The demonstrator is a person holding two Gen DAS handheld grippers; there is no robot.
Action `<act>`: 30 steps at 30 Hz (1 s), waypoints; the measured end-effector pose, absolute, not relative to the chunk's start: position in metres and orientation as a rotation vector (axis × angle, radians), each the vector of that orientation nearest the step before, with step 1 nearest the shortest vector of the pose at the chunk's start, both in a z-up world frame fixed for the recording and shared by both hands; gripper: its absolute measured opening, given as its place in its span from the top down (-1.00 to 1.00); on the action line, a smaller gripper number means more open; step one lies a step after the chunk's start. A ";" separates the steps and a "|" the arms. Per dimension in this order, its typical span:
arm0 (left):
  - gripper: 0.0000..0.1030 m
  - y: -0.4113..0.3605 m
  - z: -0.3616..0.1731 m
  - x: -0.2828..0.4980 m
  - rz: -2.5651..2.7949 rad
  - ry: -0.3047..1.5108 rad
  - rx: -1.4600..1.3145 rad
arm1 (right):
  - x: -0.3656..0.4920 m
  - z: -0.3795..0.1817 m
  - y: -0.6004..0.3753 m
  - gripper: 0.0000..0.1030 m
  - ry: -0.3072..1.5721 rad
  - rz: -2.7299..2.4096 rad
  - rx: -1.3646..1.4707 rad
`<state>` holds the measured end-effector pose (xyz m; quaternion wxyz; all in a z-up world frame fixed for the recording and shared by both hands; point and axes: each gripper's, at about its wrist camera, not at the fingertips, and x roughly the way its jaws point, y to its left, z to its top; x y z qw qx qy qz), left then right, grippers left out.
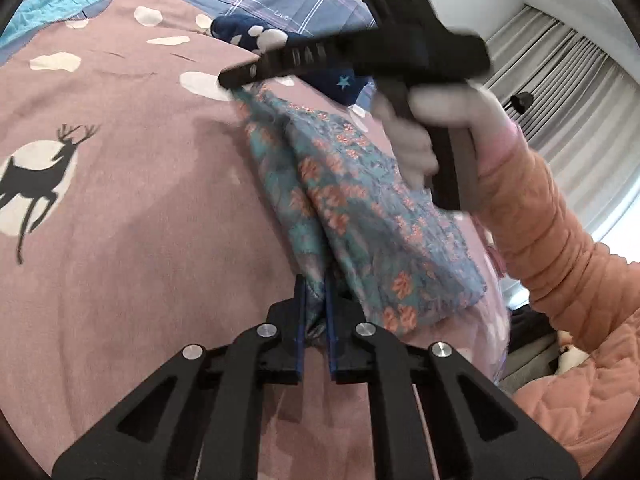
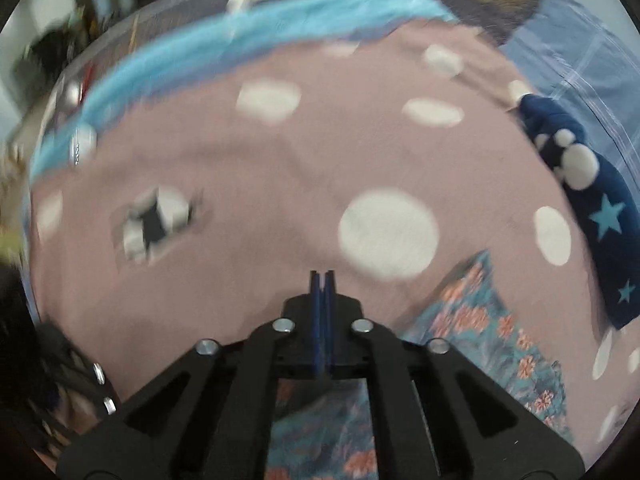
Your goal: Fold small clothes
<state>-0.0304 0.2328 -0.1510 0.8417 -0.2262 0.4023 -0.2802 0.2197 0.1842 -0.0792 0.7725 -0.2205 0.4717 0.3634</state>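
The left gripper (image 1: 316, 292) is pinched on the near end of the floral garment (image 1: 360, 216), which stretches ahead over the pink bedspread (image 1: 132, 208). At its far end sits the right gripper (image 2: 323, 276), fingers closed together; whether it pinches cloth is unclear.

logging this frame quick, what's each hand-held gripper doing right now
Left hand-held gripper: shut on the teal floral fabric garment.
Right hand-held gripper: fingers together; its tip meets the same garment's far end, so likely gripping it.
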 end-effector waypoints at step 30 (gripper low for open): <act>0.87 0.255 -0.130 -0.066 -0.480 0.753 -0.436 | 0.208 -0.063 0.150 0.22 0.964 0.670 -0.432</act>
